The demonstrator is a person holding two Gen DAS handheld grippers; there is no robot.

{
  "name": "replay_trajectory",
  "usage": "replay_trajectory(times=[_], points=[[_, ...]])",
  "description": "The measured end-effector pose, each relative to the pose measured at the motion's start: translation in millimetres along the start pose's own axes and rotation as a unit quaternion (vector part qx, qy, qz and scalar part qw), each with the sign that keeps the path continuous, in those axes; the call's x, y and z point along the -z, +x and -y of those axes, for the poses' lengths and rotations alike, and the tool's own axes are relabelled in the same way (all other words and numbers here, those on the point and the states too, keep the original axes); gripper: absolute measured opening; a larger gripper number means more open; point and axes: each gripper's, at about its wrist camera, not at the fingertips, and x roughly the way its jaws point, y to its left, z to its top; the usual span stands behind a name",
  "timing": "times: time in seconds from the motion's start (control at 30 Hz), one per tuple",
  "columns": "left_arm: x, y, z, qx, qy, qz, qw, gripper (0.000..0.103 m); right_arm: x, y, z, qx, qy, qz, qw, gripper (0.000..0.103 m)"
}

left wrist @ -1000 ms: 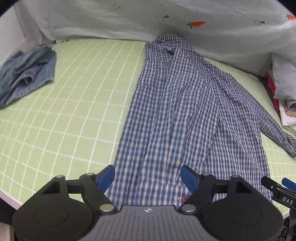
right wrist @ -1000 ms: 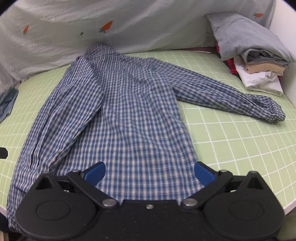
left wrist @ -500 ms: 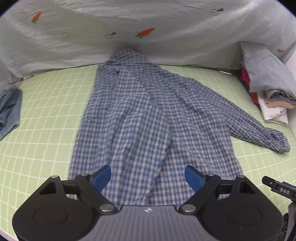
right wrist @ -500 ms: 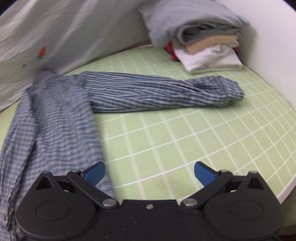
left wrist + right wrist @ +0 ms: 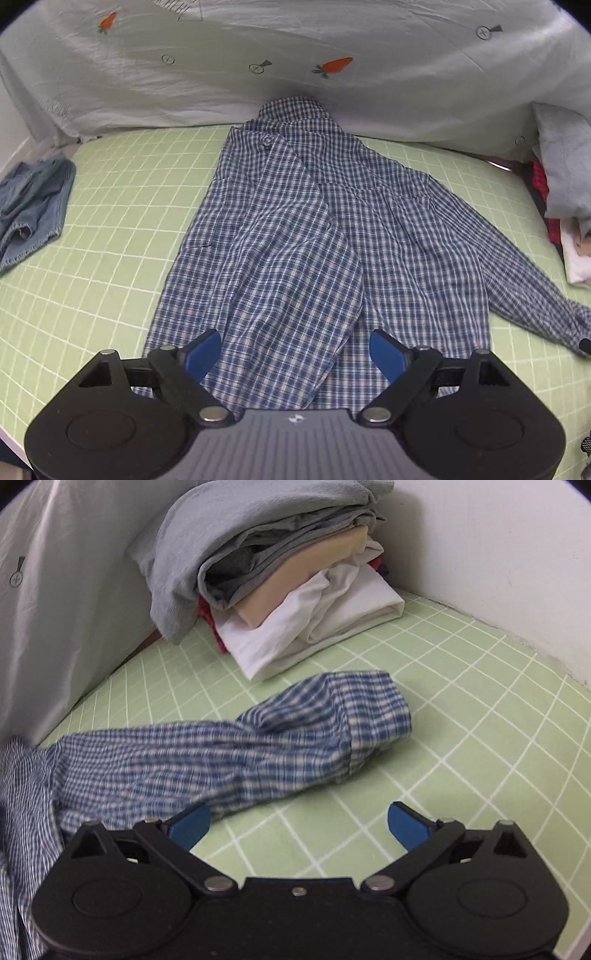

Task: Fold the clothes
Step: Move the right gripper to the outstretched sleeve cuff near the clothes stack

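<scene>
Your left gripper (image 5: 295, 349) hangs over the near hem of the checked shirt (image 5: 295, 236), jaws wide, nothing pinched; they have only just finished spreading. The cloth lies below the blue tips, not between them. Your right gripper (image 5: 298, 825) is also spread wide and empty, with bare green mat (image 5: 480, 738) under it and the sleeve's lower edge just past its left tip.

Shirt sits mid-mat, collar at the far end against the hanging sheet (image 5: 221, 74). Its left side is already folded in over the middle, likely the first long fold. The right sleeve (image 5: 258, 746) lies flung out sideways, cuff (image 5: 373, 709) at the far end, so your right gripper looks placed to fetch it next.

Edges and room:
- Near edge of the mat runs close below the hem; little slack to pull the shirt toward you.
- Right of the cuff, open mat up to the white wall (image 5: 498, 554).
- Beyond the cuff, near but apart, a stack of folded clothes (image 5: 288, 572). Lift the sleeve before you swing it, or you may catch the stack.
- Far left, a denim piece (image 5: 33, 206) lies crumpled, well apart from the shirt, broad open mat between.
- The sheet closes off the far side behind the collar.
</scene>
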Motion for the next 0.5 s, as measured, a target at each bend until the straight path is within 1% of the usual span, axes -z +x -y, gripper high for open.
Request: replay_trajectory(times=[0.03, 0.1, 0.2, 0.27, 0.4, 0.47, 0.5], points=[[-2, 2, 0, 0.0, -0.008, -0.003, 1.0, 0.088, -6, 6, 1, -0.002, 0.008, 0.0, 1.0, 0.103], [-5, 4, 2, -0.007, -0.023, -0.005, 0.9997, 0.088, -15, 20, 3, -0.001, 0.023, -0.015, 1.0, 0.103], [-9, 4, 5, -0.024, -0.031, -0.006, 0.9992, 0.088, -23, 34, 6, 0.006, 0.038, -0.03, 0.999, 0.102], [-8, 3, 7, -0.035, -0.032, -0.003, 0.9989, 0.088, -23, 36, 7, 0.002, 0.038, -0.027, 0.999, 0.102], [-4, 0, 4, -0.039, -0.042, -0.001, 0.9984, 0.088, -23, 36, 11, -0.018, 0.043, -0.026, 0.999, 0.099], [-1, -1, 2, -0.038, -0.053, -0.002, 0.9979, 0.088, -25, 35, 11, -0.022, 0.036, -0.027, 0.999, 0.091], [1, -3, 0, -0.035, -0.057, -0.001, 0.9978, 0.088, -25, 35, 12, -0.024, 0.033, -0.027, 0.999, 0.077]])
